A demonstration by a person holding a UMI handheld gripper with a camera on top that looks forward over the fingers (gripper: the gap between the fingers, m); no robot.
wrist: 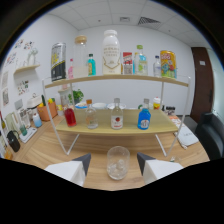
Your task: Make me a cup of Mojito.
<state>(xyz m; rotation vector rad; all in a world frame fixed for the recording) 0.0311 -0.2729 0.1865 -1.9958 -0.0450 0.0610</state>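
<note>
gripper [114,161] with fingers spread apart; a clear glass [118,163] holding ice stands on the wooden table [45,150] between them, a gap at either side. beyond, the lower shelf [100,129] carries a red bottle [69,114], a clear bottle [116,115] and a blue bottle [144,116]

Hand-held gripper [112,162] held level, pointing forward, fingers [80,161] spread wide apart with a clear gap between the dark tips. Not pressing on anything.
</note>
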